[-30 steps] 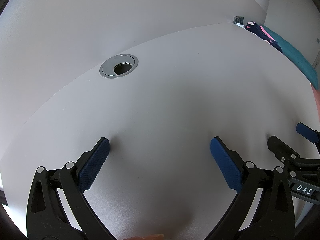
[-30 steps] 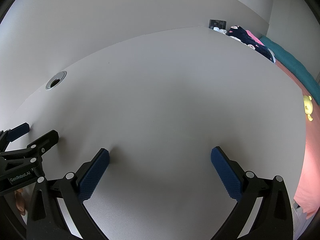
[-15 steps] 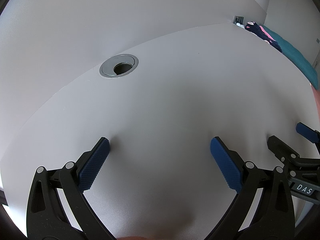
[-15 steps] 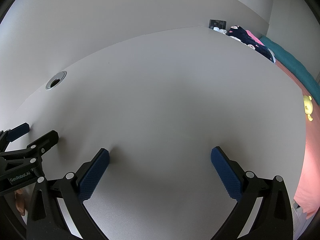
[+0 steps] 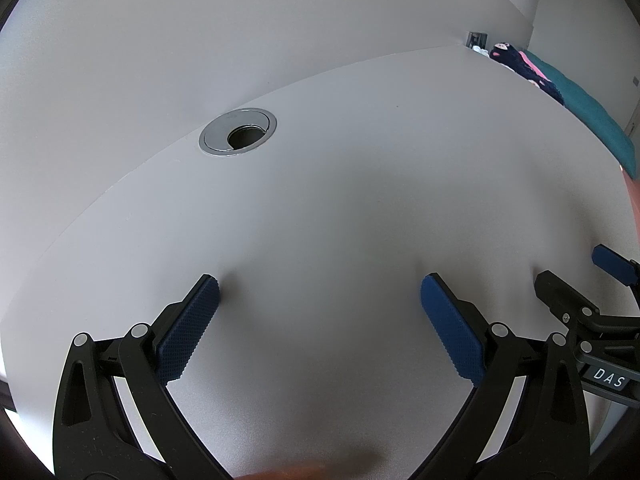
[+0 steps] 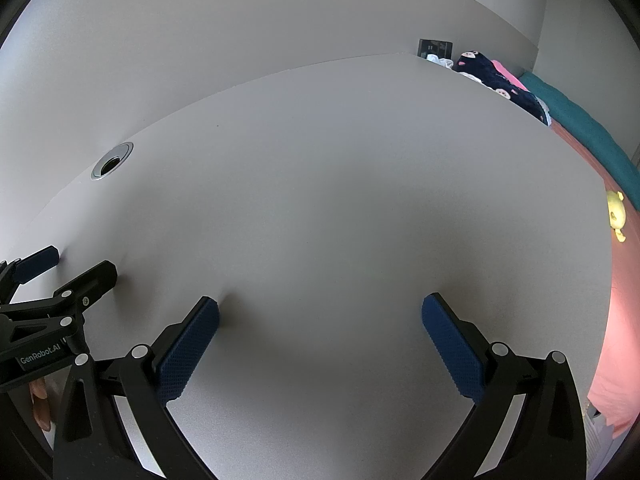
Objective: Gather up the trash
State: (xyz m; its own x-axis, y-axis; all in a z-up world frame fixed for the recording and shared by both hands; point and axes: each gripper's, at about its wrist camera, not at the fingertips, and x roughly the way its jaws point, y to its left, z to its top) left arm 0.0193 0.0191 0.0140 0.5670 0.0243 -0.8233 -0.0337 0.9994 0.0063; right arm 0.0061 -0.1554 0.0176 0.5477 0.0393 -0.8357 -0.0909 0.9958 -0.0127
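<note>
My left gripper (image 5: pixel 320 288) is open and empty, with its blue pads resting on the white desk (image 5: pixel 360 184). My right gripper (image 6: pixel 320 308) is open and empty too, just to the right of the left one on the same desk (image 6: pixel 340 180). Each gripper shows at the edge of the other's view: the right one in the left wrist view (image 5: pixel 576 284), the left one in the right wrist view (image 6: pixel 72 268). No trash shows in either view.
A round metal cable grommet (image 5: pixel 238 137) sits in the desk near the back wall, also in the right wrist view (image 6: pixel 112 166). A bed with a dark patterned cloth (image 6: pixel 500 80), a teal blanket (image 6: pixel 592 136), a pink sheet (image 6: pixel 624 320) and a yellow toy (image 6: pixel 616 216) lies beyond the desk's right edge.
</note>
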